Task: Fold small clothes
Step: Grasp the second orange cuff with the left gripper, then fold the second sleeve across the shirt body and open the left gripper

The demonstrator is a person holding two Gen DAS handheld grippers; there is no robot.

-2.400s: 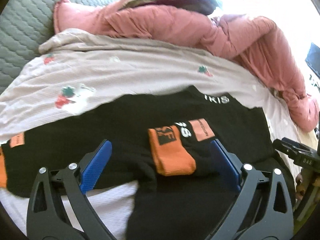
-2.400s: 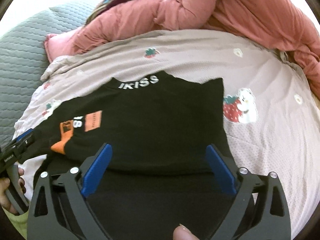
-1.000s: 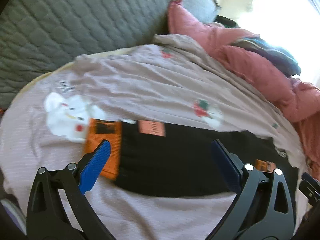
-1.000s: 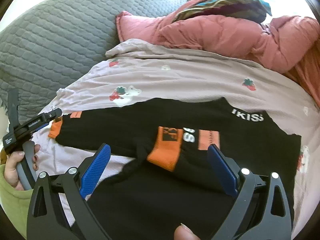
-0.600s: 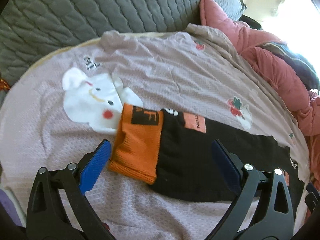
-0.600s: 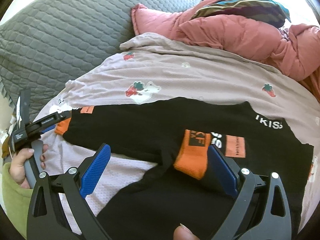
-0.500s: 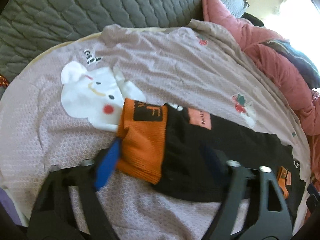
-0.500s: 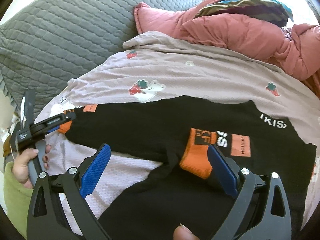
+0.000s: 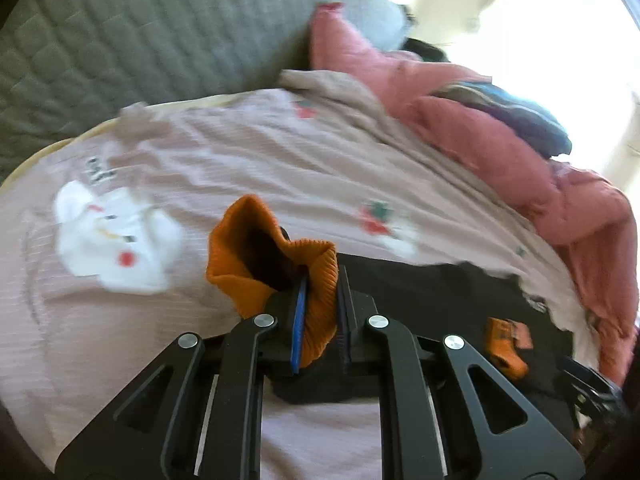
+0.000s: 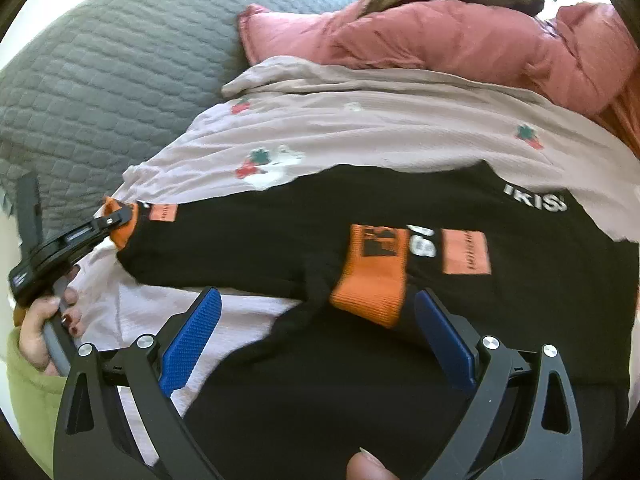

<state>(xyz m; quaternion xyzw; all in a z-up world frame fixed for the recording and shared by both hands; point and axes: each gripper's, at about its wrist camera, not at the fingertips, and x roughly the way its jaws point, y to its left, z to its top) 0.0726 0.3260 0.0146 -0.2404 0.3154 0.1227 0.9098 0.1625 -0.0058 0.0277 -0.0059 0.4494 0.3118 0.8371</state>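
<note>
Wide right claw [image 10: 316,336] over black top's [image 10: 280,240] orange cuff [image 10: 370,284].

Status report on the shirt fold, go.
Left gripper shut on outstretched sleeve's orange cuff. Right gripper open, empty, over black shirt; other sleeve already folded across it. Nothing in the way.

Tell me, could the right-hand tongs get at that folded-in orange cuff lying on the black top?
Probably yes. The right tongs are open, the orange cuff lies just ahead between the blue pads, and nothing covers it.
</note>
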